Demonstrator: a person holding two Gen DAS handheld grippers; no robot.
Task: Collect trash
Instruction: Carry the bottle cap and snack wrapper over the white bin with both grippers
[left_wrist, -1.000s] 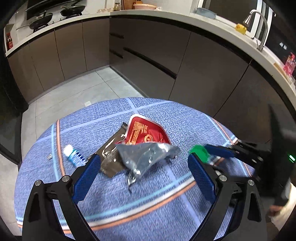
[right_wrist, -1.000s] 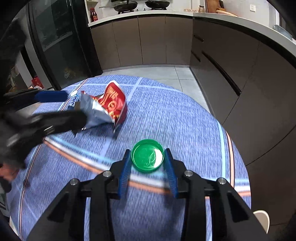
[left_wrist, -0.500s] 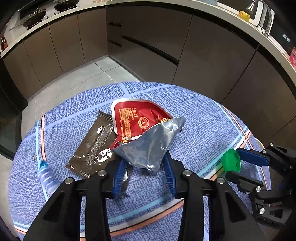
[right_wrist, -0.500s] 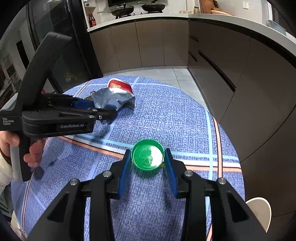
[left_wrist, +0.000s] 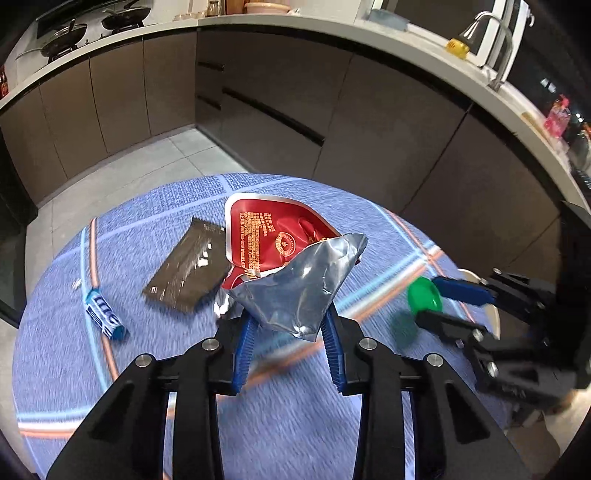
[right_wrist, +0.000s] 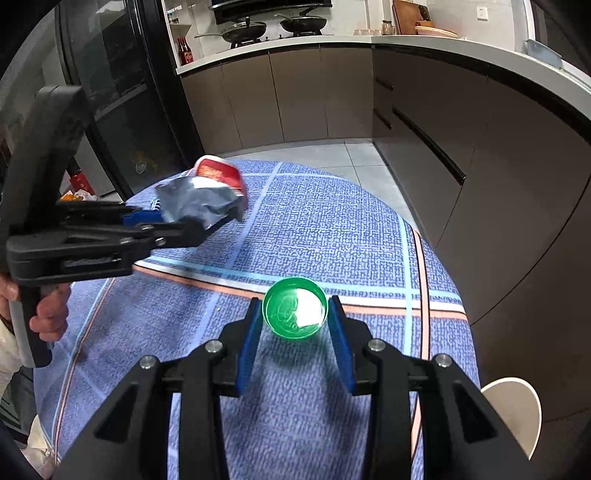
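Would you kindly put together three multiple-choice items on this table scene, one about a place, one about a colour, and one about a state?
1. Where does the brown sachet lie?
A. between the blue-and-white packet and the red pouch
B. under the green cap
C. on the floor

2. What colour is the cap in the right gripper?
A. red
B. green
C. white

3. What is between the fingers of the left gripper?
A. nothing
B. the brown sachet
C. the silver end of the red pouch

Answers:
1 A, the left wrist view shows it on the tablecloth between those two.
2 B, it shows bright green in both views.
3 C, the closing jaws have the crumpled silver foil between their blue pads.
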